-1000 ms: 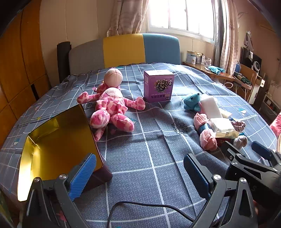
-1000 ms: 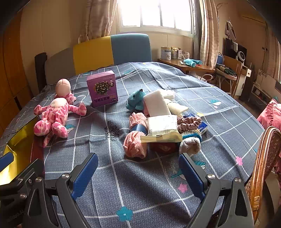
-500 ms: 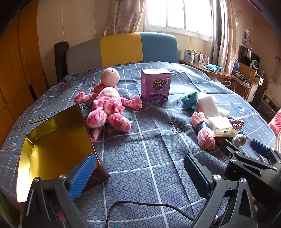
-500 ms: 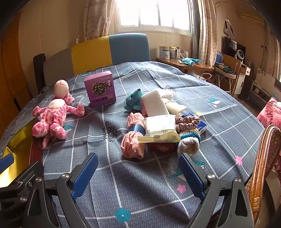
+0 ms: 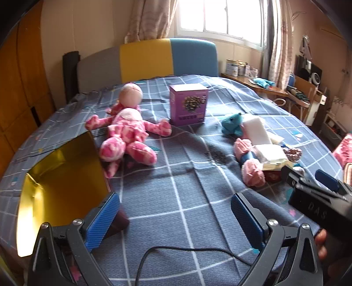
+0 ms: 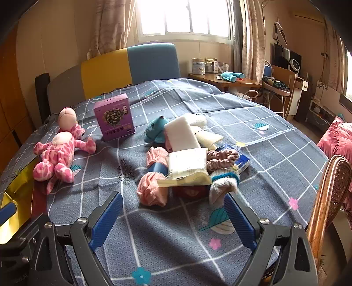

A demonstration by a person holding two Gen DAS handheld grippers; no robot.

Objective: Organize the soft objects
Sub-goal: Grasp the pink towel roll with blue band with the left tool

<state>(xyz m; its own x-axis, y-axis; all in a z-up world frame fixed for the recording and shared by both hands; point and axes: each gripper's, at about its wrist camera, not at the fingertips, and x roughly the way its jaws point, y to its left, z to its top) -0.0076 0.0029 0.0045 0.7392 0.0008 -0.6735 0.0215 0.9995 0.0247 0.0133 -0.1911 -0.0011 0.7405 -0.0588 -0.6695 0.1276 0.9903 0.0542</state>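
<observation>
Both grippers, left (image 5: 175, 216) and right (image 6: 173, 216), hover with jaws apart and empty over the bed's (image 6: 275, 140) near edge, while the pink plush doll (image 5: 126, 134) lies lengthwise, head toward the headboard (image 5: 167, 58), beside the gold-lined box (image 5: 61, 169).

bed (image 6: 275, 140) with plush doll (image 6: 57, 154), box (image 6: 114, 120)

Window (image 6: 187, 17) backlight blown out; fisheye edges dark, slight blur.

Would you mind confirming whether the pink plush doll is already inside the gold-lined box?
No, the pink plush doll lies on the bedspread beside the open gold-lined box, not in it.
</observation>
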